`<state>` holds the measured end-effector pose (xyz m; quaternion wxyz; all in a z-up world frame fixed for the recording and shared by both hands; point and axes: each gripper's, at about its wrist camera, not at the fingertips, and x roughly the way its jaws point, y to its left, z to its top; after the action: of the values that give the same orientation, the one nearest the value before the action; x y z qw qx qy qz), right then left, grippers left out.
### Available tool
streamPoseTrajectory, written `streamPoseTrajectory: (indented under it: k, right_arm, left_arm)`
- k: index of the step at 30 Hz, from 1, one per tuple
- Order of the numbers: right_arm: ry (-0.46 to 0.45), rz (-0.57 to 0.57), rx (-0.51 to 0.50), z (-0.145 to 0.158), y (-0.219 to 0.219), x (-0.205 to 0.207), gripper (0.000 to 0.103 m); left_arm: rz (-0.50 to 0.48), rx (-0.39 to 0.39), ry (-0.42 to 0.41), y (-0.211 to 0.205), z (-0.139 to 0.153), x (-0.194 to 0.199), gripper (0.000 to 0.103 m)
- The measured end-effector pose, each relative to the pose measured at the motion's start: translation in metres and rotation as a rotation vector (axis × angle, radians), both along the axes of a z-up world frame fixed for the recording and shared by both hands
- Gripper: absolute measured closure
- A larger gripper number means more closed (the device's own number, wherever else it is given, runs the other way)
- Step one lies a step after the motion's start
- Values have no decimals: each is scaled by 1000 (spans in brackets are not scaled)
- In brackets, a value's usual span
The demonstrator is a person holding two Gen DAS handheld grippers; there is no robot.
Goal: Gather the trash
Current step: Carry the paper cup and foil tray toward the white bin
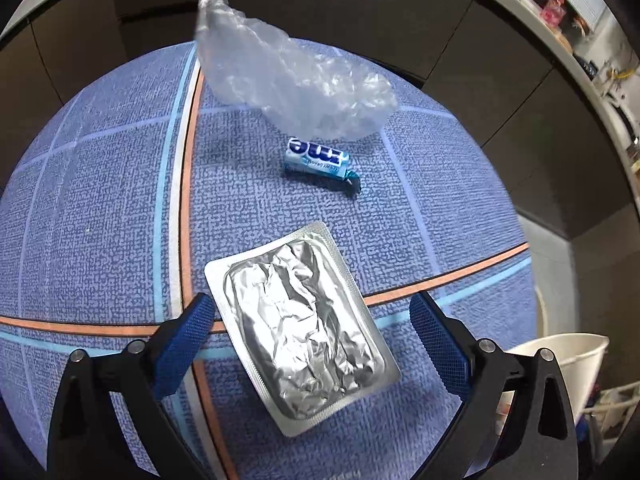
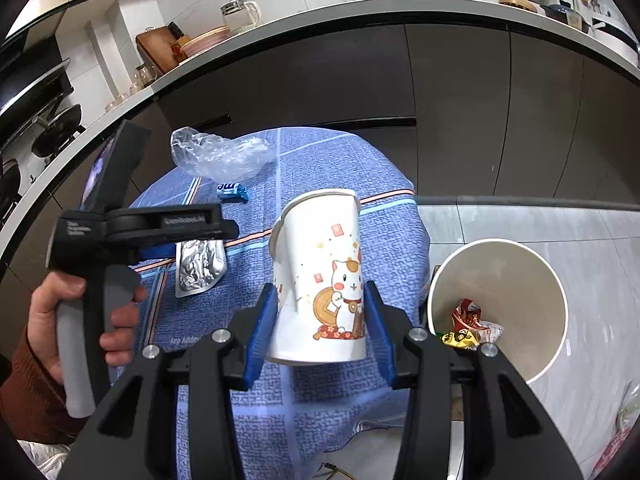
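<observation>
Foil blister pack (image 1: pixel 302 330) is lying flat between the left gripper's (image 1: pixel 310 336) wide-apart fingers, light, crinkly, best pinched by its stiff rim, while the right gripper (image 2: pixel 320 312) is clamping a paper cup (image 2: pixel 320 280).

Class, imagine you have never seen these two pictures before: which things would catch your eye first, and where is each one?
First, the cat-printed paper cup, clamped in the right gripper above the blue tablecloth. Next, the crinkled silver foil pack lying on the cloth between the open fingers of the left gripper. Then the white bin beside the table, with wrappers inside.
</observation>
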<state>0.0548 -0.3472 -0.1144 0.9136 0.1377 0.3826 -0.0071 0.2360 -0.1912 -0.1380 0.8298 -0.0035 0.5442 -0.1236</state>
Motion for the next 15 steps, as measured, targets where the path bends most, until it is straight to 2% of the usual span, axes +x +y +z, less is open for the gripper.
streamPoseTrajectory:
  k: [3, 6, 8, 11, 15]
  right_arm:
    - [-5, -10, 11, 0, -5, -2, 59]
    - [-10, -15, 30, 0, -8, -2, 59]
    - [-15, -17, 34, 0, -9, -4, 59]
    - [-21, -11, 35, 2, -7, -5, 59]
    - [-31, -10, 31, 7, -7, -12, 59]
  left_arm:
    - [-38, 69, -19, -11, -2, -2, 9]
    - [-81, 131, -63, -14, 1, -11, 25]
    - [-122, 135, -80, -12, 4, -21, 35]
    - [-177, 123, -84, -3, 6, -31, 39]
    - [-206, -9, -52, 25, 13, -46, 40]
